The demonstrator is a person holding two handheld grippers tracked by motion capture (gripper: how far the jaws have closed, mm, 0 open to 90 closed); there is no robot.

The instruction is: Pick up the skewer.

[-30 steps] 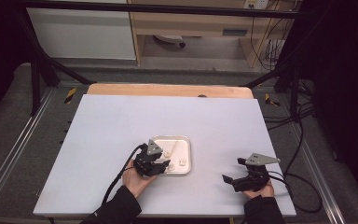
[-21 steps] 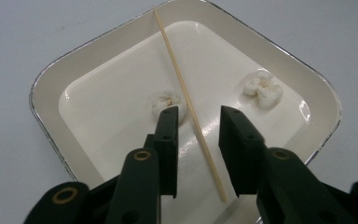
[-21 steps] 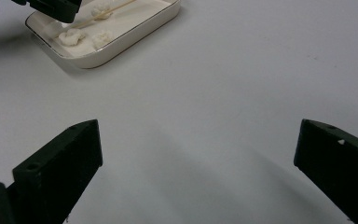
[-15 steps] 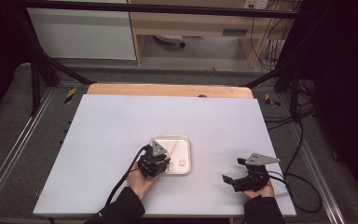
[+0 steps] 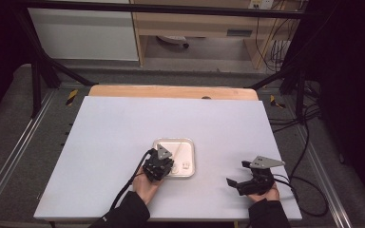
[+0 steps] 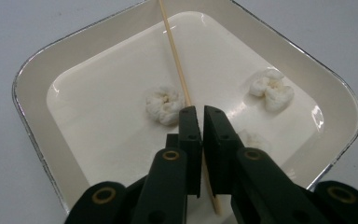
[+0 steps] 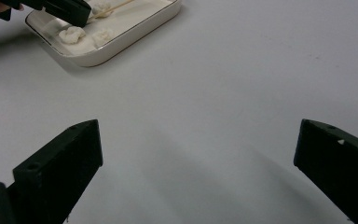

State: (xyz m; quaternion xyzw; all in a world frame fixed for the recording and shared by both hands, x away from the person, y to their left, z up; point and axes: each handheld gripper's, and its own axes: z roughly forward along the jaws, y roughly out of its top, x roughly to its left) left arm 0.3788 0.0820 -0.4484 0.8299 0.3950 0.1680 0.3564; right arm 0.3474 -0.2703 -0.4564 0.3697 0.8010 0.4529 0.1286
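The left hand-held gripper [image 6: 201, 116] has just closed, pinching the wooden skewer [image 6: 175, 55] in the tray [image 6: 37, 74]. Next move, I think: lift it carefully toward the marshmallow [image 6: 164, 104] just beside; the right hand-held gripper [image 7: 198, 163] waits spread.

Claw [image 6: 201, 119] hides part of the skewer [image 6: 175, 60].

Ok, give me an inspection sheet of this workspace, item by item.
Surface: pale grey table top with a wooden strip along the far edge.
Job's things: white tray holding a thin wooden skewer and three white puffy pieces, one at.
Clutter: nothing seen.
Grippers: left gripper over the tray, its jaws have just been closing and are shut on the skewer; right gripper rests on the table at the tray's right, jaws wide open, nothing between them.
Cables: black cable trails from the left gripper; more lie right of the table.
Surroundings: dark frame, shelving behind.
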